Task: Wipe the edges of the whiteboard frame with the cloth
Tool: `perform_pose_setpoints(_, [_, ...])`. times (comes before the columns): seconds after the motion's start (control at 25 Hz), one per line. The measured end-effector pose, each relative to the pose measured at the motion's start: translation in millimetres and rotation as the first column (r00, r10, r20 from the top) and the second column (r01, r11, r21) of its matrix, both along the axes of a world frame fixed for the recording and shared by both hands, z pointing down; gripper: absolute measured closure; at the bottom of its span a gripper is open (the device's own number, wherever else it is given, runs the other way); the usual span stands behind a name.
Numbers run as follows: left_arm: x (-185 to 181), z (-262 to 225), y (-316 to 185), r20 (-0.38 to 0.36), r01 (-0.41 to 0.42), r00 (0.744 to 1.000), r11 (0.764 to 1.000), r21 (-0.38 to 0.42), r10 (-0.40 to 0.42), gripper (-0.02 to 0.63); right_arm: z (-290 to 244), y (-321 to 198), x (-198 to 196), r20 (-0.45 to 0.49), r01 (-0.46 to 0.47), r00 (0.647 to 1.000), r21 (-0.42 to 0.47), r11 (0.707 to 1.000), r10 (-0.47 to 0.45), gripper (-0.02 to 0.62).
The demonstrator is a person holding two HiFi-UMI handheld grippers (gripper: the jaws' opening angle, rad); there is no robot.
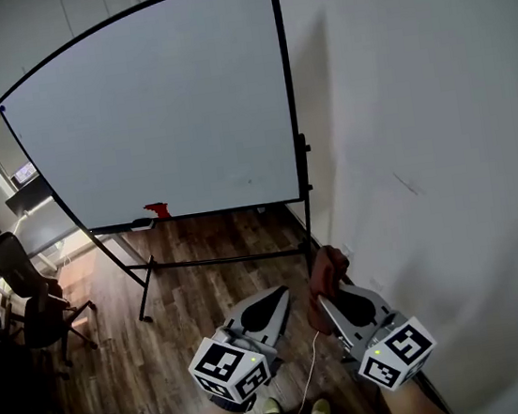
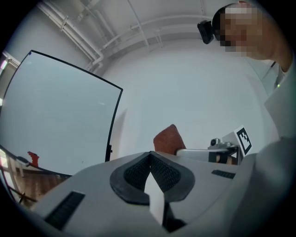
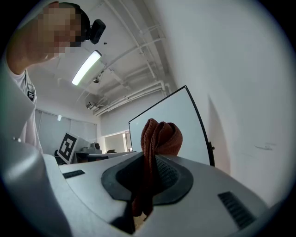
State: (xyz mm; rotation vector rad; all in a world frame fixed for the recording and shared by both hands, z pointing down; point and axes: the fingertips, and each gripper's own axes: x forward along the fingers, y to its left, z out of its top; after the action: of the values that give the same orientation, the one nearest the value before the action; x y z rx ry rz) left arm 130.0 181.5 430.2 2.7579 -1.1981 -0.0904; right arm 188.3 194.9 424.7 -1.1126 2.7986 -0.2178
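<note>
A large whiteboard with a thin black frame stands on a wheeled stand ahead of me, close to the white wall. A small red object rests on its bottom tray. My right gripper is shut on a rust-brown cloth, which bulges above its jaws. It hangs well short of the board, low and to the right. My left gripper is shut with nothing in it, beside the right one. In the left gripper view the cloth shows past the jaws, with the whiteboard at the left.
The white wall runs along the right, with the board's right frame edge close to it. Dark office chairs and a desk stand at the left on the wood floor. The stand's black legs spread below the board.
</note>
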Motion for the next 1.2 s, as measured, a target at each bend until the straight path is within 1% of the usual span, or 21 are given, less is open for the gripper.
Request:
perform_pose_setpoints(0.28, [6,0,-10,0.001,0.021,1.0,1.0,0.006,-0.021,0.597,6,-13,3,0.015,0.011,1.0,-0.006,1.0,-0.011,0.551])
perform_pose_setpoints(0.52, [-1,-7,-41,-0.003,0.01,1.0,1.0,0.021,-0.01,0.597,-1,-44,-1,0.015,-0.014,1.0,0.0,1.0,0.014,0.551])
perform_pose_setpoints(0.64, [-11,-8,-69,-0.011,0.005,1.0,1.0,0.027,-0.005,0.597,-1,-69,-12,0.001,-0.023,1.0,0.004,1.0,0.023,0.551])
perform_pose_setpoints(0.8, [-27,-13,-113,-0.003,-0.019,1.0,0.999,0.047,0.019,0.597,-7,-110,-34,-0.008,-0.046,0.999,0.015,0.999,0.046,0.551])
perform_pose_setpoints(1.04, [-65,-26,-190,0.012,-0.073,0.997,0.995,0.071,0.073,0.597,-18,-183,-79,-0.019,-0.088,0.996,0.031,0.996,0.089,0.551])
perform_pose_setpoints(1.2, [-84,-33,-230,0.022,-0.115,0.993,0.99,0.078,0.114,0.597,-26,-224,-101,-0.033,-0.125,0.991,0.041,0.991,0.126,0.551])
